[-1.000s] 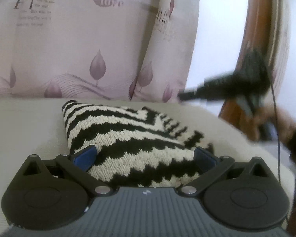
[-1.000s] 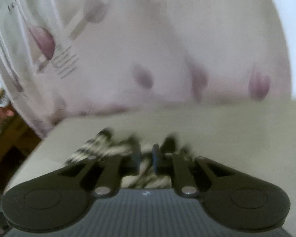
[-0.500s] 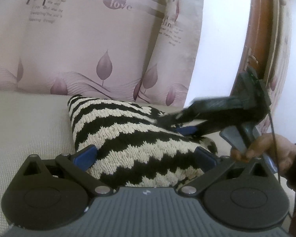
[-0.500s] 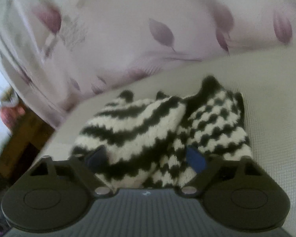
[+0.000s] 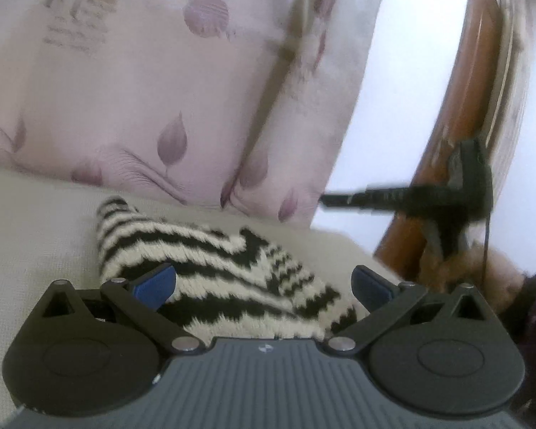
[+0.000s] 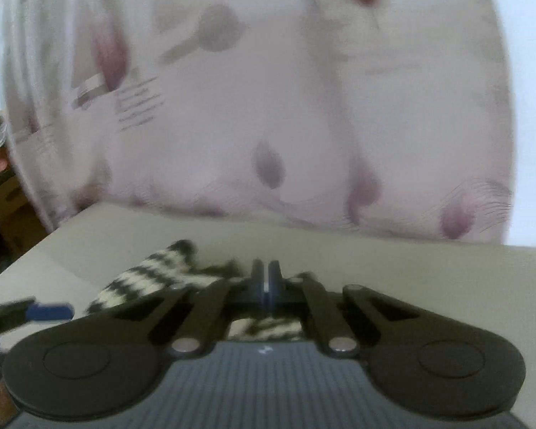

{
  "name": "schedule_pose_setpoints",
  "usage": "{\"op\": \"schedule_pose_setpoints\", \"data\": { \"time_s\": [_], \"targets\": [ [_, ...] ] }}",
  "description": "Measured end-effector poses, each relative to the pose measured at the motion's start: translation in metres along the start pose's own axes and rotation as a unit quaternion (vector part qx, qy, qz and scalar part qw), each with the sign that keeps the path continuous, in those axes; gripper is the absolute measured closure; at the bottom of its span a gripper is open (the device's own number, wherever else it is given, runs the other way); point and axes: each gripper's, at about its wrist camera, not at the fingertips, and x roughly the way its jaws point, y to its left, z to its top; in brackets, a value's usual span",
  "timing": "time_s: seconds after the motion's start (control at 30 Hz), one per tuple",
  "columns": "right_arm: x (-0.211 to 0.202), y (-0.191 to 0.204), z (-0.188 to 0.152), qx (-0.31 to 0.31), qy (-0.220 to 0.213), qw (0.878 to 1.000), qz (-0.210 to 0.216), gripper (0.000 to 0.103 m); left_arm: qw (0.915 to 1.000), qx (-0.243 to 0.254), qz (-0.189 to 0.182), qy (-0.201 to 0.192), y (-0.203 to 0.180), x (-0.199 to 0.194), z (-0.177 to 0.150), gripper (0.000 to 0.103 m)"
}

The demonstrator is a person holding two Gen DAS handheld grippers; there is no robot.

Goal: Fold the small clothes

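A small black-and-white zigzag knitted garment (image 5: 211, 279) lies folded on the cream cushioned surface (image 5: 35, 243). My left gripper (image 5: 264, 282) is open just above its near edge, blue pads either side, holding nothing. In the right wrist view the garment (image 6: 150, 279) lies below and to the left of my right gripper (image 6: 266, 279), whose jaws are pressed together with nothing between them. The right gripper also shows in the left wrist view (image 5: 403, 196), raised to the right of the garment. The left gripper's blue pad shows at the left edge of the right wrist view (image 6: 50, 311).
A pink cushion with purple leaf prints (image 5: 132, 100) stands behind the garment. A brown wooden frame (image 5: 464, 114) rises at the right. The person's hand (image 5: 482, 268) holds the right gripper. The cream surface extends to the left.
The right gripper has shut and lifted off the garment, swinging up to the right. The left gripper stayed open over the near edge. The garment stays folded.
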Motion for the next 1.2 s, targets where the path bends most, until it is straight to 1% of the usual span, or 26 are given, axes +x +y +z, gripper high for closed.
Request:
{"op": "schedule_pose_setpoints", "data": {
  "time_s": [0.03,0.07,0.1,0.13,0.17,0.2,0.27,0.3,0.37,0.43,0.5,0.53,0.57,0.6,0.7,0.73,0.8,0.87,0.9,0.97,1.0,1.07,1.1,1.13,1.17,1.2],
  "targets": [
    [0.001,-0.01,-0.001,0.028,0.009,1.0,0.007,0.097,0.9998,0.005,0.011,0.014,-0.001,0.005,-0.001,0.0],
    [0.004,-0.021,-0.004,0.075,0.035,0.995,0.058,0.096,0.9999,0.001,0.01,0.011,-0.001,0.005,-0.004,0.0],
    [0.008,-0.028,-0.011,0.113,0.054,0.988,0.093,0.093,0.9999,-0.011,-0.006,-0.005,0.001,0.0,-0.008,0.0],
    [0.011,-0.028,-0.021,0.135,0.059,0.984,0.103,0.085,0.9995,-0.02,-0.02,-0.016,0.004,-0.004,-0.011,0.0],
    [0.015,-0.025,-0.03,0.14,0.069,0.982,0.108,0.072,0.9993,-0.023,-0.024,-0.019,0.006,-0.006,-0.013,0.0],
    [0.023,-0.02,-0.04,0.146,0.084,0.978,0.123,0.066,0.9994,-0.02,-0.021,-0.017,0.007,-0.007,-0.015,0.0],
    [0.037,-0.011,-0.057,0.162,0.102,0.973,0.127,0.043,0.9998,-0.005,-0.013,-0.01,0.007,-0.006,-0.019,0.0],
    [0.043,-0.005,-0.062,0.159,0.106,0.974,0.122,0.039,0.9999,0.002,-0.011,-0.007,0.007,-0.007,-0.021,0.0],
    [0.052,0.001,-0.07,0.166,0.106,0.973,0.12,0.038,0.9998,0.015,-0.009,-0.005,0.006,-0.008,-0.024,0.0],
    [0.06,0.006,-0.075,0.184,0.105,0.968,0.137,0.038,0.9997,0.022,-0.01,-0.004,0.006,-0.007,-0.029,0.0],
    [0.065,0.019,-0.078,0.172,0.101,0.972,0.124,0.039,0.9995,0.03,-0.009,-0.005,0.004,-0.006,-0.033,0.0],
    [0.068,0.024,-0.079,0.167,0.1,0.973,0.123,0.042,0.9993,0.036,-0.007,-0.009,0.003,-0.006,-0.034,0.0],
    [0.069,0.029,-0.079,0.16,0.097,0.974,0.124,0.065,0.9991,0.041,-0.005,-0.012,0.003,-0.006,-0.035,0.0],
    [0.068,0.035,-0.079,0.145,0.092,0.977,0.122,0.074,0.999,0.043,-0.003,-0.014,0.002,-0.007,-0.035,0.0],
    [0.059,0.053,-0.068,0.071,0.064,0.991,0.098,0.081,0.9994,0.014,-0.001,-0.031,0.003,-0.02,-0.025,0.0],
    [0.053,0.056,-0.063,0.053,0.057,0.993,0.092,0.084,0.9993,0.002,-0.002,-0.039,0.004,-0.025,-0.019,0.0],
    [0.036,0.06,-0.049,0.008,0.034,0.997,0.075,0.085,0.9979,-0.016,0.001,-0.062,0.005,-0.035,-0.006,0.0],
    [0.022,0.053,-0.031,-0.011,0.024,0.998,0.061,0.087,0.9973,-0.02,-0.001,-0.07,0.004,-0.036,0.006,0.0],
    [0.018,0.047,-0.024,-0.01,0.023,0.998,0.054,0.087,0.9982,-0.012,0.002,-0.059,0.001,-0.029,0.011,0.0],
    [0.014,0.037,-0.016,-0.016,0.023,0.999,0.034,0.087,0.9993,0.011,0.023,-0.028,-0.003,-0.014,0.015,0.0],
    [0.013,0.032,-0.014,-0.025,0.023,0.999,0.022,0.087,0.9995,0.008,0.023,-0.019,-0.003,-0.007,0.013,0.0],
    [0.014,0.013,-0.013,-0.001,0.028,1.0,0.014,0.087,1.0,-0.006,-0.001,-0.007,-0.001,0.002,0.007,0.0],
    [0.018,0.006,-0.017,0.002,0.036,0.999,0.009,0.087,1.0,-0.008,0.0,0.005,-0.002,0.008,0.003,0.0],
    [0.023,0.003,-0.023,-0.015,0.046,0.999,-0.01,0.088,0.9999,-0.006,0.0,0.014,-0.003,0.012,0.0,0.0],
    [0.028,-0.001,-0.029,-0.024,0.054,0.998,-0.032,0.095,0.9995,-0.005,-0.005,0.03,-0.004,0.017,-0.004,0.0],
    [0.031,-0.012,-0.035,-0.006,0.063,0.997,-0.039,0.096,0.9988,-0.008,-0.01,0.047,-0.004,0.021,-0.008,0.0]
  ]
}}
